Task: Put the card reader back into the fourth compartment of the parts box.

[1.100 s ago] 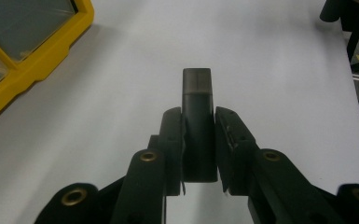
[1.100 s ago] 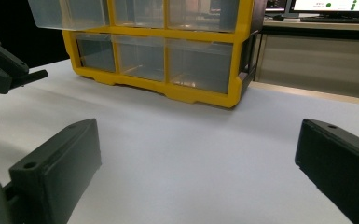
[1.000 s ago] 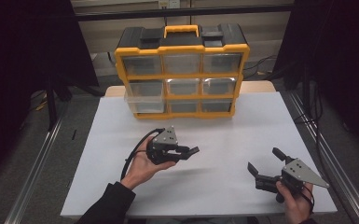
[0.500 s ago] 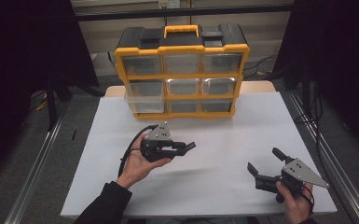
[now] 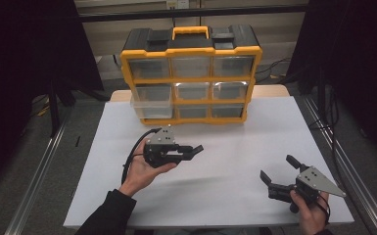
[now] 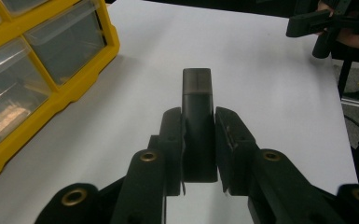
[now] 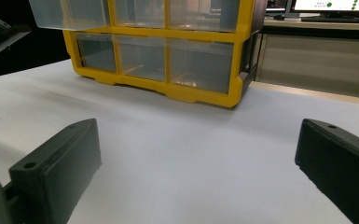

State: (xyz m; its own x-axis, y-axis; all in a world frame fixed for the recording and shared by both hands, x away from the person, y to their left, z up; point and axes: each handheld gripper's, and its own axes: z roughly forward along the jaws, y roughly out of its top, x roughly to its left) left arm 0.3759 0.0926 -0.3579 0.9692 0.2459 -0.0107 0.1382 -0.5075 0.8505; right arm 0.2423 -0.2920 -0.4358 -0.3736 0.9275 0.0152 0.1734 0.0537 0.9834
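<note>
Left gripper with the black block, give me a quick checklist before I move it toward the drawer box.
1. Block sits between the left gripper fingers, pressed from both sides: ok.
2. Block is straight in the grip, its tip sticking out past the fingers: ok.
3. A drawer is ready to take it: the middle-left drawer of the drawer box is pulled out: ok.
4. Whether that drawer has room inside: cannot tell.
5. Right gripper is open, holds nothing, and is well off to the side: ok.
6. White table between the left gripper and the box is bare: ok.
</note>
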